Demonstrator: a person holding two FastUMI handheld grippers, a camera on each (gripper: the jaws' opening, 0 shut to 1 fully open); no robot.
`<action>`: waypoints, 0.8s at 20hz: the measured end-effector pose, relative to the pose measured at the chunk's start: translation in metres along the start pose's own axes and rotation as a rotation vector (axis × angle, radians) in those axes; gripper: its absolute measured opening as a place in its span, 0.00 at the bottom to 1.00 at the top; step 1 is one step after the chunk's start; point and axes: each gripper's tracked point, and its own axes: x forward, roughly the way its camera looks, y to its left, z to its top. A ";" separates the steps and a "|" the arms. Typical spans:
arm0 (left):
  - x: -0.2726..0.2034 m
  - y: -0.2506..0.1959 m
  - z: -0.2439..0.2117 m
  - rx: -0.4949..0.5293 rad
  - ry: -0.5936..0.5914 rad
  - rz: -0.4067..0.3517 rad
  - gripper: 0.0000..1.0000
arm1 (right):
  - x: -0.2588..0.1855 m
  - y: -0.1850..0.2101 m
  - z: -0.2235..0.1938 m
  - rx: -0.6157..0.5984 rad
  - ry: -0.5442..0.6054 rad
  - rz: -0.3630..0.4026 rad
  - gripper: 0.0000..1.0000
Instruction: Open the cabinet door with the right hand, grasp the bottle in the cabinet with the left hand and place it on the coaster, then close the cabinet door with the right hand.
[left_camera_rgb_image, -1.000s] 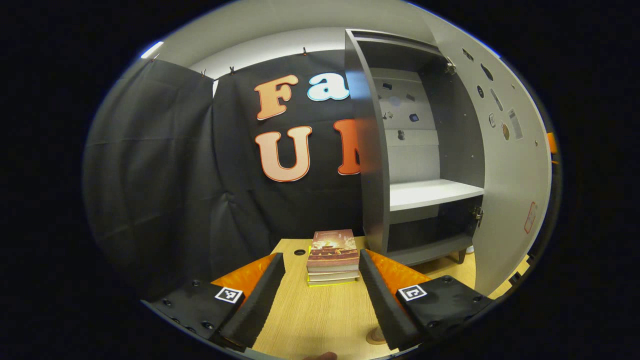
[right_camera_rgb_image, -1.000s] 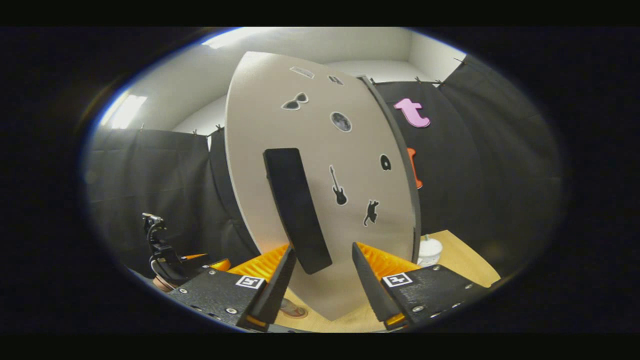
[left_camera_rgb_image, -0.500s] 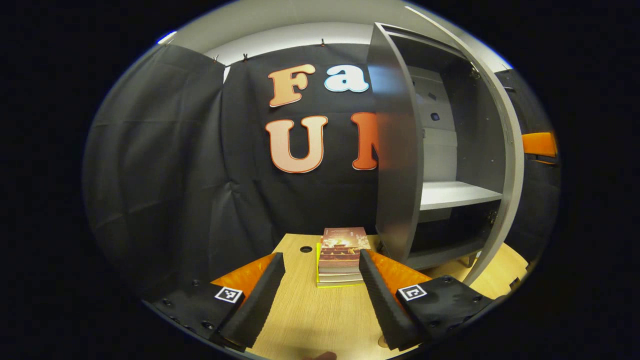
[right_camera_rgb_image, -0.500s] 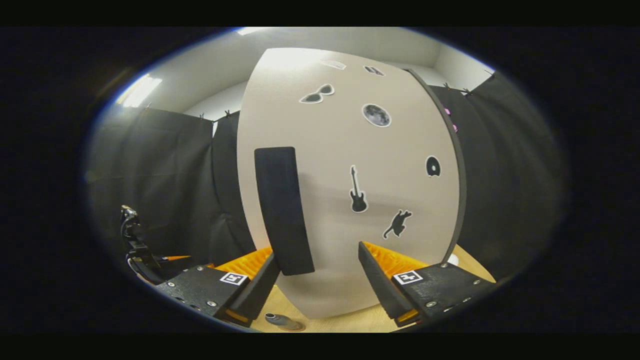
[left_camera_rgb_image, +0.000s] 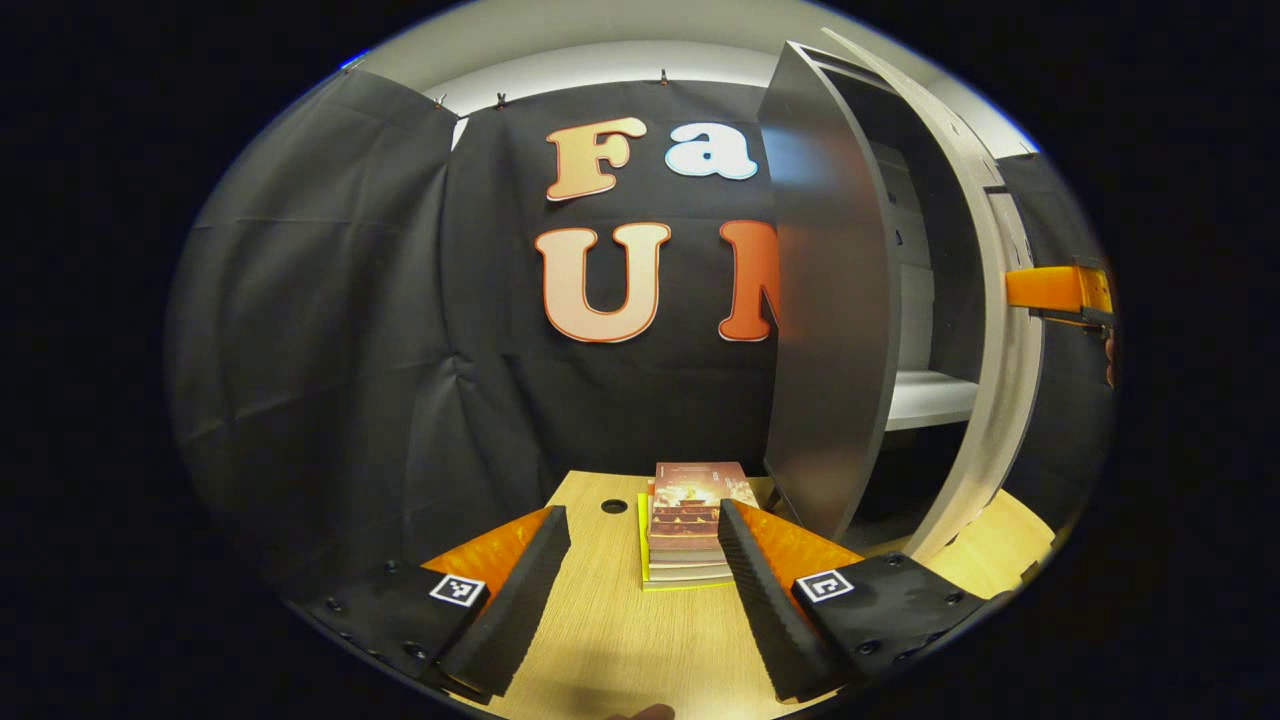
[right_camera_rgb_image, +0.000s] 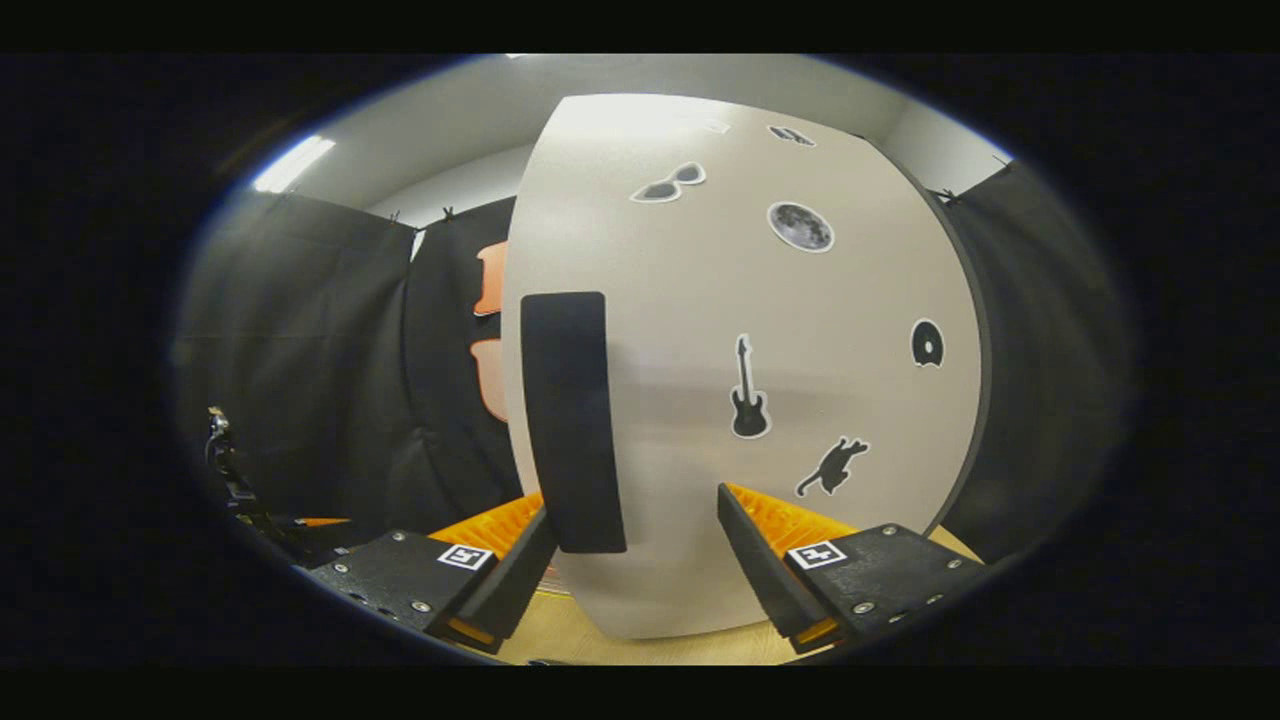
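The cabinet door (right_camera_rgb_image: 740, 380) has swung nearer shut; both tongs gape, books (left_camera_rgb_image: 690, 520) ahead.

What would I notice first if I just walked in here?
Probably the big pale door right in front of the right tongs, with stickers on it: a guitar, a cat, a moon and sunglasses. A long black handle runs down its left side. In the left gripper view, a stack of books sits on the wooden table beside the cabinet.
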 end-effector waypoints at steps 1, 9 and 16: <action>0.005 0.000 -0.001 -0.007 0.003 -0.012 0.97 | 0.006 -0.002 -0.001 -0.005 -0.003 -0.009 0.92; 0.042 -0.016 0.002 -0.016 -0.005 -0.112 0.98 | 0.017 -0.001 0.000 -0.058 -0.025 -0.106 0.93; 0.052 -0.032 0.004 -0.027 -0.009 -0.150 0.98 | 0.020 -0.001 -0.003 -0.103 -0.026 -0.176 0.94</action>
